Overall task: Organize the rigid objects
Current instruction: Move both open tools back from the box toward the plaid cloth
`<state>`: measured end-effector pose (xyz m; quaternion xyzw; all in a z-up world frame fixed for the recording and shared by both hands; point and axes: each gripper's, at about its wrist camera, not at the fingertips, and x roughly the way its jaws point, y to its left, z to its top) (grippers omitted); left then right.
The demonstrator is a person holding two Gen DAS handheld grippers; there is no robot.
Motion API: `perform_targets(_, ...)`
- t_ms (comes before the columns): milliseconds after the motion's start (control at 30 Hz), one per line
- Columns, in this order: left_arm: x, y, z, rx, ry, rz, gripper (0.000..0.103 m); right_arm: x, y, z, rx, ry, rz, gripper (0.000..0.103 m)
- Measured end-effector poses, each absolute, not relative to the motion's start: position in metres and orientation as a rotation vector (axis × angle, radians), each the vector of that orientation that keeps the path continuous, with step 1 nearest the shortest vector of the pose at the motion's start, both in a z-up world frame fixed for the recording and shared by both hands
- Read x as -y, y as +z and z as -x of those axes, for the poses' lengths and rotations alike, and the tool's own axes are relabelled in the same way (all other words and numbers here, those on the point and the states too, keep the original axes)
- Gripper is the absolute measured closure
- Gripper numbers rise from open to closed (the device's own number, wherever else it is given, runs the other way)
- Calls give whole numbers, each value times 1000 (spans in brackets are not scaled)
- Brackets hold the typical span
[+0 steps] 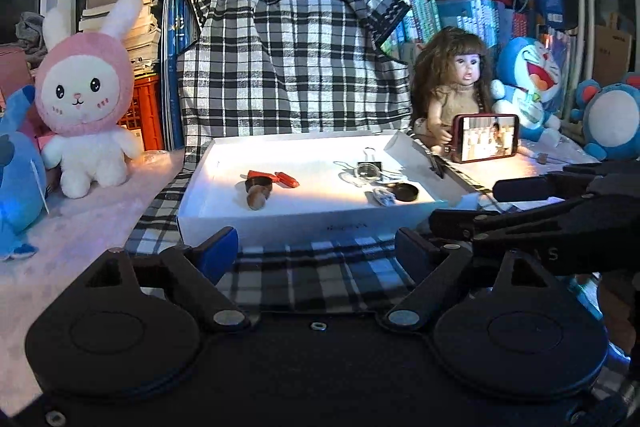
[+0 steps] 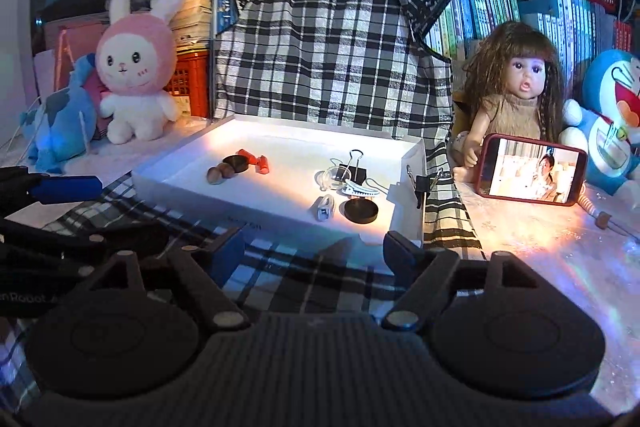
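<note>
1. Small rigid objects lie in the white tray (image 2: 256, 205), which sits on the checked cloth (image 2: 320, 67) and serves as landmark here.
2. Hard to make out: a clear round piece (image 2: 334, 174) in the tray's right half is see-through and blends with the black binder clip (image 2: 354, 169) just behind it; a small white-and-dark piece (image 2: 325, 207) beside the black disc (image 2: 361, 211) is too small to name.
3. In the left wrist view the right gripper's body covers the tray's near right corner; in the right wrist view the left gripper (image 2: 66, 187) is cut off at the picture's left edge.
4. Tray's left half: two brown nuts (image 2: 220, 173) touching each other, a dark round cap (image 2: 236, 163) just behind them, and two orange-red pieces (image 2: 256, 161) beside the cap.
5. Tray's right half: the binder clip, the clear piece, a white hair clip (image 2: 360, 189), the unnamed piece and the black disc.
6. A second binder clip (image 2: 422, 183) is clamped on the tray's right wall.
7. The left gripper (image 1: 316, 251) and right gripper (image 2: 314, 251) both hover on the near side of the tray, over the cloth, jaws spread wide with nothing between them.
8. All tray contents lie beyond the fingertips, apart from both tools.
9. A doll (image 2: 516, 99) and a phone (image 2: 532, 169) stand to the tray's right, a pink rabbit plush (image 2: 136, 87) to its left.
</note>
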<state>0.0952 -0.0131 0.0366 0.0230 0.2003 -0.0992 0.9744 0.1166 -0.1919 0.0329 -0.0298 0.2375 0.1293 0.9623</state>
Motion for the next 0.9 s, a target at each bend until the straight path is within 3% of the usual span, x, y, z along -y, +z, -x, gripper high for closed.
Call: perform_targets(900, 3, 1, 2, -456, -210, -14, 16, 209, 8, -17, -460, 317, 94, 14)
